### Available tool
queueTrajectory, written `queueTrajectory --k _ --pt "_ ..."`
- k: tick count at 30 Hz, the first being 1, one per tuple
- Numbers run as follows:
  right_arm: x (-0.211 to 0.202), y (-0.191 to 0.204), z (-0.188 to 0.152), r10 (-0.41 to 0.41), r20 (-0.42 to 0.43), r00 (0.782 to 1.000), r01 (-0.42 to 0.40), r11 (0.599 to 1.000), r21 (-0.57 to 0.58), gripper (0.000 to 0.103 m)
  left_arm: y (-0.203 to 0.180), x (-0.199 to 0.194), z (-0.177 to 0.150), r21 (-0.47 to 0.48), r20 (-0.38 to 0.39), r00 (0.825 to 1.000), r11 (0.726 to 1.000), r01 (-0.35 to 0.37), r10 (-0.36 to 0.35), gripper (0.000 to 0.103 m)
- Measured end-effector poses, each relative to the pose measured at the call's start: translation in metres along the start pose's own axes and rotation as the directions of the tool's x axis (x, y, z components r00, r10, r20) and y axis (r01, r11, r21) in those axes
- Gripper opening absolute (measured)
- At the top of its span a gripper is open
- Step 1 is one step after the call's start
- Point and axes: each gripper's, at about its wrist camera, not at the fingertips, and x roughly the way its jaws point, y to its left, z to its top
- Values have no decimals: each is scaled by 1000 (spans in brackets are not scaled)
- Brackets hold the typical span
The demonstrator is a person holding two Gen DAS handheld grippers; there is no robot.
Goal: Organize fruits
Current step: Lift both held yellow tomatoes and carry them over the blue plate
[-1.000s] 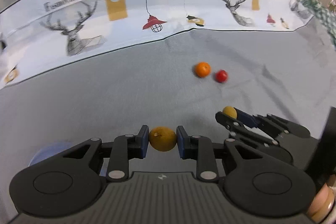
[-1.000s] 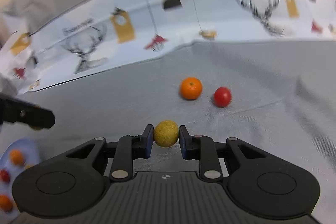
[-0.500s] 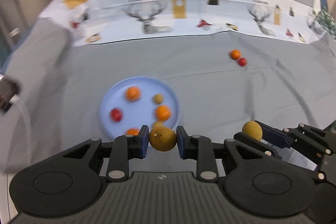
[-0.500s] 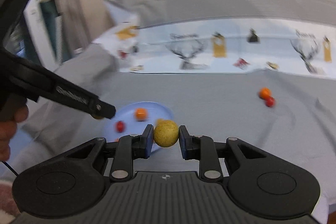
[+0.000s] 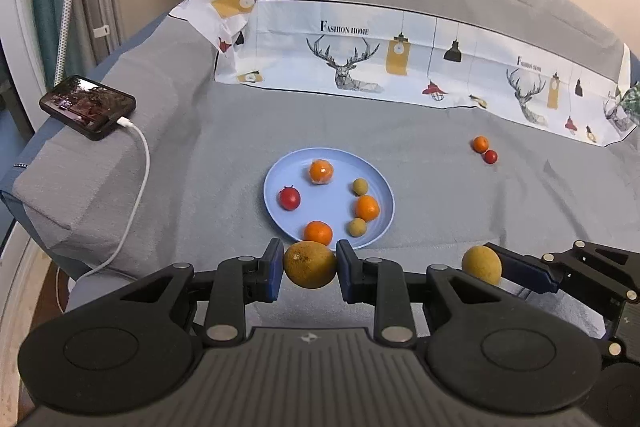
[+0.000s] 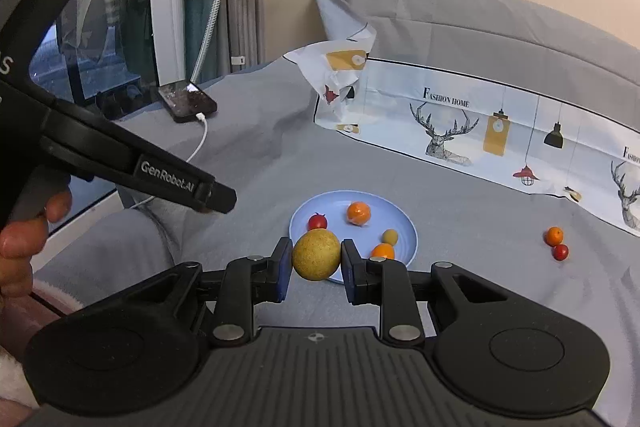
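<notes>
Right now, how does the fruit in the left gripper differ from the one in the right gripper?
The left gripper's fruit is darker, brownish yellow with a small dark stem spot; the right gripper's fruit is paler, evenly yellow. The left gripper's fruit looks slightly flattened, wider than tall, while the right gripper's fruit looks rounder. Both are clamped between blue pads, above the grey cloth near the blue plate.

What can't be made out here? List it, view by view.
- Left wrist view: the near rim of the blue plate is hidden behind the left gripper and its yellow-brown fruit.
- Right wrist view: the right gripper's yellow fruit covers part of the plate, so its fruit count is unclear there.
- Both views: the phone screen's content is too small to read.
</notes>
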Motion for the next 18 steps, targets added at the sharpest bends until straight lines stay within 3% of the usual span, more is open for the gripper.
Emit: queueTrajectory --k 18 --pt "18 14 1 -36 -60 998 34 999 -32 27 12 9 -7 -30 -14 998 998 55 -56 31"
